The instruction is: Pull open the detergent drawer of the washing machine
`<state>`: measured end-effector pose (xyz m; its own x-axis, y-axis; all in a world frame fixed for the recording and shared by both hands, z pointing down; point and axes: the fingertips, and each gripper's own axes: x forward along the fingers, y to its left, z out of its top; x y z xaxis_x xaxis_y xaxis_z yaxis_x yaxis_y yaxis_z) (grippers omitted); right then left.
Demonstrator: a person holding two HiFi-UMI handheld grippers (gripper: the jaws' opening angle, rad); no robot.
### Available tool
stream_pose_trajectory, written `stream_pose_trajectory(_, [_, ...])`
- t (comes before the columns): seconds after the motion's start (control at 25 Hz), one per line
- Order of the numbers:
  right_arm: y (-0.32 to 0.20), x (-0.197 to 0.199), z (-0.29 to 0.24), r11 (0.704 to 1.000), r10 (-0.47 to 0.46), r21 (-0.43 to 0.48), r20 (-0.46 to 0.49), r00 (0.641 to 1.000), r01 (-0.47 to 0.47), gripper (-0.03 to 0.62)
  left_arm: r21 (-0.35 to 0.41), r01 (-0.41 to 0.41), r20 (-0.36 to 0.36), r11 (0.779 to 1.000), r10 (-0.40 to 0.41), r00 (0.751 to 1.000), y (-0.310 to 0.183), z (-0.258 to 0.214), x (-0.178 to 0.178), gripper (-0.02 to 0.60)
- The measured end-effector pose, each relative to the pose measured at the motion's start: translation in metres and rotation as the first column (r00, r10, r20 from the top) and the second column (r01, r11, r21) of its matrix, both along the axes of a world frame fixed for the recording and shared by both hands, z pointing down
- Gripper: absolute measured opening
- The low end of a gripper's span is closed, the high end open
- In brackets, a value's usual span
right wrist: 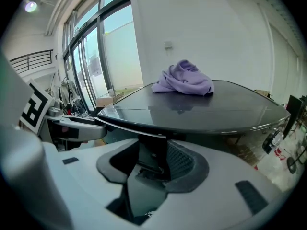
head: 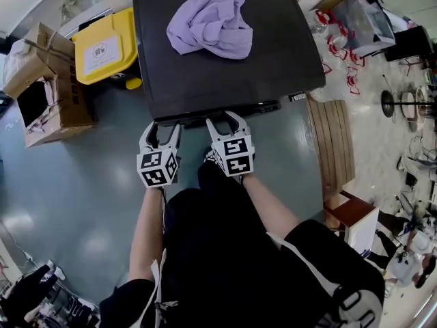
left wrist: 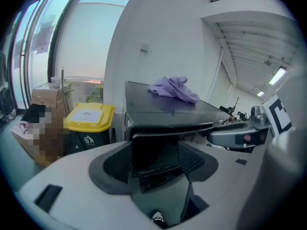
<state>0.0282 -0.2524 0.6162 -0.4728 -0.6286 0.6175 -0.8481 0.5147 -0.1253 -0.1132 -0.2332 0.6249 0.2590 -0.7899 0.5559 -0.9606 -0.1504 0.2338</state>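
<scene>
Notably, the detergent drawer [left wrist: 152, 150] sat at the upper front of the washing machine [head: 273, 60], dead ahead between the wide-spread jaws of your left gripper [head: 164, 127], seemingly ungripped, whereas your right gripper [head: 225, 119], alongside, stood half-open around the front panel [right wrist: 152, 158].

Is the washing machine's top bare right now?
No, a crumpled lilac cloth lies on the dark washing machine's flat top in the head view.

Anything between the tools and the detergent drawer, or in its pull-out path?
Nothing visible. Left tool and right tool sit at the washing machine's front, dark panel between each one's jaws. Behind them only the person's legs.
</scene>
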Motion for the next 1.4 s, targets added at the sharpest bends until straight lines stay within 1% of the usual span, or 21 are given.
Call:
stream_pose_trajectory(0.2, [0.002,-0.001,0.001,1.000,-0.002,0.004,0.001,1.000,0.002,0.179,-0.015,-0.011,-0.001,1.000,0.011,1.000,0.002,0.001,0.000,0.281])
stream_pose_trajectory(0.76, [0.010,-0.001,-0.003,1.000,-0.002,-0.003,-0.004,1.000,0.002,0.179,-0.015,-0.020,0.004,1.000,0.021,1.000,0.009,-0.002,0.000,0.279])
stream_pose_trajectory(1.0, [0.019,0.002,-0.003,1.000,0.002,-0.006,-0.001,1.000,-0.002,0.181,-0.012,-0.032,0.016,0.999,0.032,0.999,0.020,-0.002,0.001,0.279])
stream_pose_trajectory(1.2, [0.026,0.002,-0.002,1.000,0.014,-0.004,0.001,1.000,-0.014,0.179,0.004,-0.038,0.025,0.999,0.038,0.999,0.026,-0.002,0.004,0.279])
stream_pose_trajectory(1.32, [0.027,0.003,-0.002,1.000,0.002,0.015,0.007,1.000,-0.002,0.181,0.011,-0.061,0.033,0.998,0.061,0.998,0.028,-0.002,0.004,0.279])
stream_pose_trajectory(1.36, [0.027,0.003,-0.002,1.000,-0.010,0.024,0.008,1.000,0.010,0.196,0.013,-0.075,0.040,0.997,0.074,0.996,0.028,-0.002,0.004,0.279])
stream_pose_trajectory(1.4, [0.027,0.003,-0.001,0.999,-0.026,0.034,0.006,1.000,0.025,0.196,0.014,-0.089,0.045,0.996,0.088,0.995,0.029,-0.001,0.003,0.278])
